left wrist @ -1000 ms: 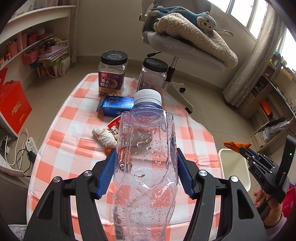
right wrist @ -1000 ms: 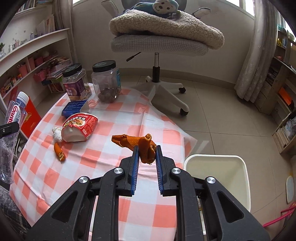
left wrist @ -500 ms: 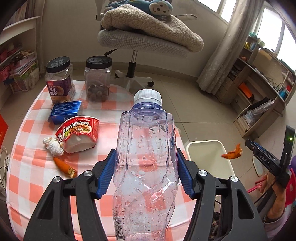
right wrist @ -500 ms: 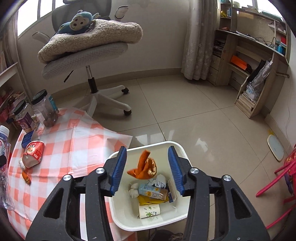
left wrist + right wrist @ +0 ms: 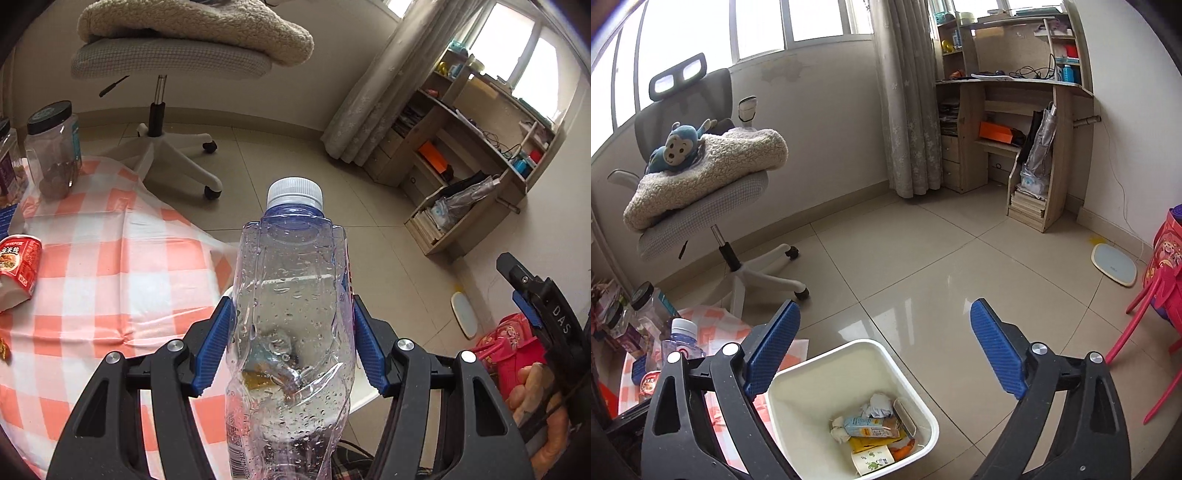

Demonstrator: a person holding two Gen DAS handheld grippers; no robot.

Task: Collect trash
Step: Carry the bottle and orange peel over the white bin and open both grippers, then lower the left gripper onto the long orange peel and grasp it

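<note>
Clamping a crumpled, capped plastic bottle (image 5: 291,317) upright, the left claw (image 5: 291,350) is hanging over the surface's (image 5: 110,266) edge, apparently near the white bin (image 5: 925,413), though the bottle is hiding most of it. The right claw (image 5: 884,354) is hovering wide apart and empty, with the bin at its 6 o'clock. Wrappers, a small carton and orange peel are lying inside already. An instant-noodle cup (image 5: 16,266) is waiting at 9 o'clock on the checked cloth, so several pieces are remaining.
</note>
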